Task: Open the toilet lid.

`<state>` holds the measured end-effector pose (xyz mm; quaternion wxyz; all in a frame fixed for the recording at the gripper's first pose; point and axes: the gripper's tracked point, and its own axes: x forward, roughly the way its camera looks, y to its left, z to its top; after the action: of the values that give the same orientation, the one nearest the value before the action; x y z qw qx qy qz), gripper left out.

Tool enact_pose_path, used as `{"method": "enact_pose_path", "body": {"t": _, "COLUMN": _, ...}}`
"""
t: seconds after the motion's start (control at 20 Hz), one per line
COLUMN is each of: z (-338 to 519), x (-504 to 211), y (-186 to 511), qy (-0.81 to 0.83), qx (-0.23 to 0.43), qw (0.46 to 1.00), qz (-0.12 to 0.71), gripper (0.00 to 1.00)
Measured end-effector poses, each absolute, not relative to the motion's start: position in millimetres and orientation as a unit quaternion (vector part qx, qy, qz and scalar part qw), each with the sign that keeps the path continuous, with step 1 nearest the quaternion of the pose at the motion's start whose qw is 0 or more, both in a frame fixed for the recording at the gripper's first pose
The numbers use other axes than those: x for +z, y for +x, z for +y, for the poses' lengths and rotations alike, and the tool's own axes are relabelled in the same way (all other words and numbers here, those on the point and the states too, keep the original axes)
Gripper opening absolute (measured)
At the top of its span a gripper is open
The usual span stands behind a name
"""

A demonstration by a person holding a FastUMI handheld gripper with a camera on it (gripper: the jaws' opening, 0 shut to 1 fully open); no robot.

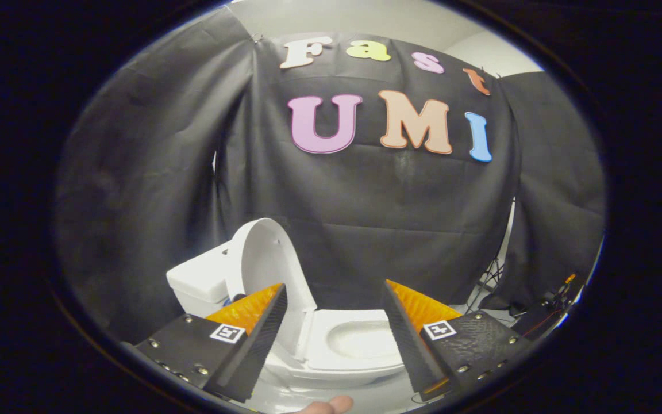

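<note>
A white toilet stands ahead of and below the fingers. Its lid (265, 259) is raised upright and leans back against the white tank (199, 279). The seat (360, 342) lies flat, with the bowl showing inside it between the two fingers. My gripper (337, 313) is open and holds nothing; its fingers straddle the view of the seat without touching it. The left finger overlaps the lower part of the lid in the image.
Black cloth forms the booth wall behind the toilet. Cables and a stand's legs (495, 282) sit on the floor at the right, by a dark device (555, 307). A fingertip of a person's hand (331, 405) shows just below the fingers.
</note>
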<state>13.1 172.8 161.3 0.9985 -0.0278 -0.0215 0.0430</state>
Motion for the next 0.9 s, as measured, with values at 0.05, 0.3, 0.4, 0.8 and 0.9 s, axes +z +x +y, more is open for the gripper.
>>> {"method": "enact_pose_path", "body": {"t": 0.05, "z": 166, "x": 163, "y": 14, "qy": -0.026, "qx": 0.04, "qw": 0.999, "qz": -0.024, "gripper": 0.97}}
{"method": "enact_pose_path", "body": {"t": 0.3, "z": 137, "x": 169, "y": 17, "qy": -0.018, "qx": 0.032, "qw": 0.999, "qz": -0.034, "gripper": 0.97}}
{"method": "enact_pose_path", "body": {"t": 0.4, "z": 127, "x": 169, "y": 18, "qy": -0.015, "qx": 0.029, "qw": 0.999, "qz": -0.036, "gripper": 0.97}}
{"method": "enact_pose_path", "body": {"t": 0.8, "z": 86, "x": 168, "y": 21, "qy": 0.002, "qx": 0.018, "qw": 0.999, "qz": -0.046, "gripper": 0.97}}
{"method": "enact_pose_path", "body": {"t": 0.9, "z": 78, "x": 166, "y": 22, "qy": 0.009, "qx": 0.019, "qw": 0.999, "qz": -0.049, "gripper": 0.97}}
